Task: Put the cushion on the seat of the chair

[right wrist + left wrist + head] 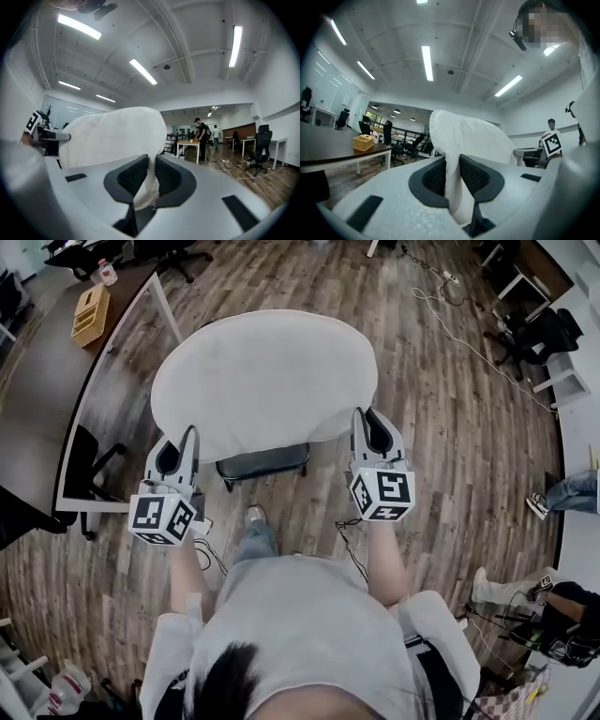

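Task's abt halfway, I'd say: the cushion (264, 381) is picked up and carried, but not yet down on the chair. It's a big round white pad, held flat-ish out at the person's 12 o'clock, w/ both grippers on its near rim. The chair seat (262, 463) shows only as a dark strip poking out from under the cushion's 6 o'clock edge; the rest of the chair is covered. So the cushion sits over the seat in the head view. Whether it touches I can't tell, though neither gripper view shows any seat under it, so prob. in the air. Left to do: lower it, square it on the seat, let go.

Grip-wise, the left gripper (187, 439) has the rim at abt 7 o'clock on the cushion and the right gripper (366, 423) at abt 4 o'clock.

In the left gripper view the black pads (476, 176) are clamped on a pinched fold of white fabric, and the cushion (468, 136) bulges up past the tips toward 12.

Same in the right gripper view: pads (131, 176) closed on a fold, and the bulk of the cushion (112, 136) swells off toward 11 o'clock. Both grips look firm, w/ fabric filling the gap btw the jaws.
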